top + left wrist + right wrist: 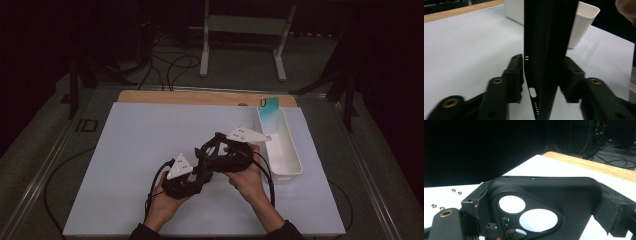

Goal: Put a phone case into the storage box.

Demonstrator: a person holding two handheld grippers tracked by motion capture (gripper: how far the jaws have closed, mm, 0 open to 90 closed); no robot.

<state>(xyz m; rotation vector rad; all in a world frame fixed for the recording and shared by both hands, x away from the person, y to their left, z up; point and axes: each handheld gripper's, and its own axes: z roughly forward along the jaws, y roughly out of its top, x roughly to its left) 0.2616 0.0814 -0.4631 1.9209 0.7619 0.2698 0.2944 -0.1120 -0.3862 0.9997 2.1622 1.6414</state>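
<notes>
A black phone case (544,50) stands edge-on between the jaws of my left gripper (542,75), and a thin strip of white shows between the case and each pad, so the jaws stand open around it. In the right gripper view the same case (574,195) lies broadside, its camera cut-out toward me. My right gripper (544,210) is shut across its width, with a pad (474,203) pressed on each side edge. From above, the left gripper (202,159) and the right gripper (212,149) meet nose to nose over the middle of the white mat (135,150).
A long white bin (287,155) stands to the right of the hands, with a teal item (270,107) at its far end. The bin's corner (584,20) rises behind the case. Small metal bits (455,191) lie on the mat. The table's wooden edge (200,97) runs along the back.
</notes>
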